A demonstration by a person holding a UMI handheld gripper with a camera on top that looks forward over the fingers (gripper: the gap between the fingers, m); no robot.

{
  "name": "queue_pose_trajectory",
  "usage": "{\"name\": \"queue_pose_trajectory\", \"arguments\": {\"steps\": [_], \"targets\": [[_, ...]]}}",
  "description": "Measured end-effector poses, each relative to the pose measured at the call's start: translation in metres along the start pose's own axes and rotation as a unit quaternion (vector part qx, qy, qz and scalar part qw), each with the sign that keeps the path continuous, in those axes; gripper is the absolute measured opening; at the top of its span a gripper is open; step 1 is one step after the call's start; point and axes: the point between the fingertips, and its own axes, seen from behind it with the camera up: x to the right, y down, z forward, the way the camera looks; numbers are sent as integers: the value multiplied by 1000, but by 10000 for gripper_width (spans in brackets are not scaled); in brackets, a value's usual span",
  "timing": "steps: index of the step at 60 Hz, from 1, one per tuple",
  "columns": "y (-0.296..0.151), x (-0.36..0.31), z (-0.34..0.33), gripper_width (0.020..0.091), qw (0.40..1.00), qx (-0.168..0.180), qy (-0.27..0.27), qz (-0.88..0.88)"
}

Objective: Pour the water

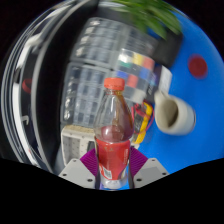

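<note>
The claw is clamped on the upright red-filled bottle, with the white cup at two o'clock on the blue worktop, so pouring seems yet to begin.

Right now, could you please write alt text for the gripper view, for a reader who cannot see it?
A clear plastic bottle with an orange cap, holding red liquid, stands upright between the gripper fingers, which press its lower sides. Beyond it, a white cup lies on a blue surface.
</note>
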Motion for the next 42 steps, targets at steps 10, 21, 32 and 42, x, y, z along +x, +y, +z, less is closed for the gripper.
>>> {"name": "queue_pose_trajectory", "arguments": {"steps": [10,21,32,42], "targets": [[-59,-36,-23,384,965,40,21,-259],[-139,-48,-52,384,881,118,78,-452],[-216,-8,-72,387,842,182,131,-491],[-263,68,-78,386,812,190,204,-513]]}}
